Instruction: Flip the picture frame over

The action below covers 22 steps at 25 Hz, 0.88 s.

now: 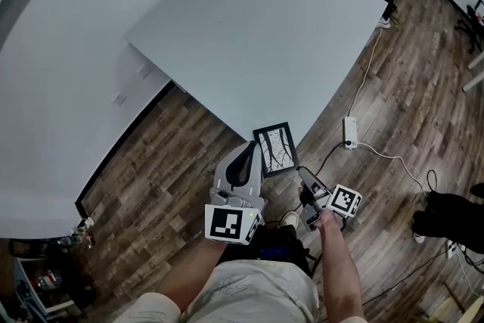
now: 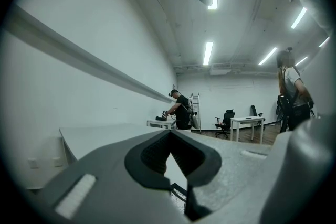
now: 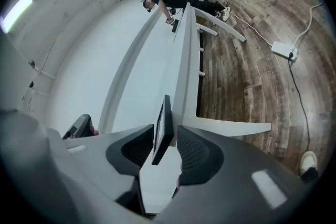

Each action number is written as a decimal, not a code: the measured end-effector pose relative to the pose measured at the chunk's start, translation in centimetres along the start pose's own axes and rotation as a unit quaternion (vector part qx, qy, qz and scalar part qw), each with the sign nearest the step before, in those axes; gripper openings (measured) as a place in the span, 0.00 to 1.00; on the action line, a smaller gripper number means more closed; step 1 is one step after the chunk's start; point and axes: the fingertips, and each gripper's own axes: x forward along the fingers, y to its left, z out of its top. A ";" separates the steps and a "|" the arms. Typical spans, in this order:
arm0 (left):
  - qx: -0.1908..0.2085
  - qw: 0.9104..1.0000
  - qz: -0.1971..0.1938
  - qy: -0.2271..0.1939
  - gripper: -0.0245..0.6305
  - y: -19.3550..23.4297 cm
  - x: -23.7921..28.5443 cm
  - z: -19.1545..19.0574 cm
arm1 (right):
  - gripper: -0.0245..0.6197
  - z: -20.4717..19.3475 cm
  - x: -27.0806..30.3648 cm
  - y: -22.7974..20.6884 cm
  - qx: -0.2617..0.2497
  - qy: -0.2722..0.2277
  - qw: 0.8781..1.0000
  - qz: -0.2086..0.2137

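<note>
The black picture frame lies picture side up on the near corner of the white table and overhangs its edge. My left gripper points level at the frame's left edge, fingers closed together with nothing between them. In the left gripper view a strip of the branch picture shows low behind the closed tips. My right gripper is at the frame's lower right corner, rolled on its side. In the right gripper view the frame stands edge-on between the open jaws, and the pads are not pressing on it.
A power strip and cables lie on the wooden floor to the right of the table corner. The grey wall runs along the table's left. Far off, a person bends over another desk, near an office chair.
</note>
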 end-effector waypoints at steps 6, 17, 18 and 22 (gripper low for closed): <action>0.004 1.000 0.004 0.012 0.04 0.6 0.3 -0.6 | 0.30 0.2 1.6 -1.1 -0.001 0.006 1.000 0.020; 0.004 1.000 0.009 0.025 0.04 0.9 0.4 -1.6 | 0.23 -0.3 3.0 0.0 0.003 -0.013 0.998 0.068; 0.004 1.000 0.008 0.026 0.04 0.9 0.3 -1.7 | 0.22 -0.3 2.9 0.0 0.008 -0.017 0.998 0.066; -0.004 0.999 0.010 0.032 0.04 1.2 0.3 -2.0 | 0.20 -0.3 2.9 0.2 0.019 -0.030 0.997 0.070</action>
